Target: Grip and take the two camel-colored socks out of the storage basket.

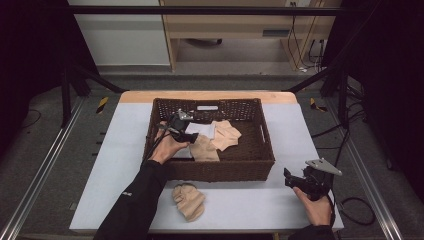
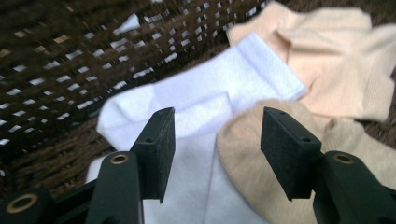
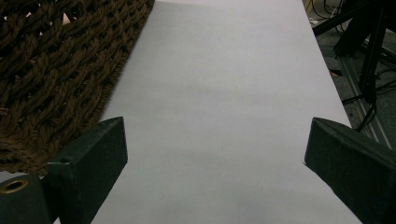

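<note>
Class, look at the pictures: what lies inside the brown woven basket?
Inside the basket lie a white sock and beige socks, overlapping. The open left tool hovers over them. Anything beneath the socks is hidden.

Basket [image 1: 215,167] was rough woven wicker; socks [image 2: 224,93] were soft knit cloth (matt); table cover [image 3: 224,93] was smooth.

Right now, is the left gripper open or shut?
Open. The left gripper hangs inside the wicker basket, its jaws apart over the white sock, clamping nothing.

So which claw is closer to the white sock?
Left. The left claw hangs open right over the white sock inside the basket; the right claw is outside, over the table.
</note>
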The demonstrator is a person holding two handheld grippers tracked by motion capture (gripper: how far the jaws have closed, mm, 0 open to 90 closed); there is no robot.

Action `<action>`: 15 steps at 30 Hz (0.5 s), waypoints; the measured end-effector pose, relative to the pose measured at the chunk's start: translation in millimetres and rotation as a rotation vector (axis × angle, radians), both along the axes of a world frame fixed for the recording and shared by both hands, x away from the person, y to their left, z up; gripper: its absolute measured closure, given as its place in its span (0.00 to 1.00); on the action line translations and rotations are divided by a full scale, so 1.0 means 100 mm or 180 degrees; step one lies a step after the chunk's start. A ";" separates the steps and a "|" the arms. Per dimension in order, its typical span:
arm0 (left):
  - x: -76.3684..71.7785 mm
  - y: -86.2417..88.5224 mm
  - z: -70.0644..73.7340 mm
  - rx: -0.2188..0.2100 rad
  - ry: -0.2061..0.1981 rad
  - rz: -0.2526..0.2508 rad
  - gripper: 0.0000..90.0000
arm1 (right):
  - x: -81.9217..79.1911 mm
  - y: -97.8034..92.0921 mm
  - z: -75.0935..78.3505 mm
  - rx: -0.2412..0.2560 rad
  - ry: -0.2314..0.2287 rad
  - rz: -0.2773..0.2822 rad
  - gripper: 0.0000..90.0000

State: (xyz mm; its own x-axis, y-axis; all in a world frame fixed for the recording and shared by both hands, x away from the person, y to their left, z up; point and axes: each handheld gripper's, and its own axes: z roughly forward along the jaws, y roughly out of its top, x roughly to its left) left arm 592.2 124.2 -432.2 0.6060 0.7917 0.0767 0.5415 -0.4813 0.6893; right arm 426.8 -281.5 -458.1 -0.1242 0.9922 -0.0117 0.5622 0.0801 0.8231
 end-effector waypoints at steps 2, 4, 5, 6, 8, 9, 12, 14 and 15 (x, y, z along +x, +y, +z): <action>0.00 -0.01 -0.02 0.0013 0.0046 -0.0035 0.49 | 0.00 0.00 0.00 0.0006 -0.0004 0.0000 0.07; 0.00 -0.02 -0.04 0.0084 0.0072 -0.0079 0.49 | -0.01 -0.01 0.01 0.0012 -0.0015 -0.0012 0.07; 0.00 -0.02 -0.05 0.0081 0.0096 -0.0102 0.49 | -0.01 -0.01 0.01 0.0011 -0.0023 -0.0021 0.07; 0.00 -0.02 -0.06 0.0078 0.0126 -0.0125 0.49 | -0.01 -0.01 0.01 0.0015 -0.0019 -0.0027 0.07; 0.00 -0.04 -0.07 0.0073 0.0163 -0.0159 0.49 | -0.01 0.00 0.01 0.0001 -0.0022 -0.0009 0.07; 0.00 -0.04 -0.08 0.0072 0.0190 -0.0171 0.49 | -0.01 0.00 0.02 0.0006 -0.0021 -0.0005 0.07; 0.00 -0.05 -0.09 0.0093 0.0229 -0.0185 0.50 | 0.00 0.00 0.01 0.0001 -0.0013 -0.0005 0.07; -0.01 -0.07 -0.09 0.0151 0.0234 -0.0241 0.52 | 0.00 0.00 0.01 0.0003 -0.0014 -0.0007 0.07; -0.02 -0.07 -0.08 0.0139 0.0251 -0.0267 0.53 | 0.00 0.00 0.01 -0.0007 -0.0024 -0.0007 0.07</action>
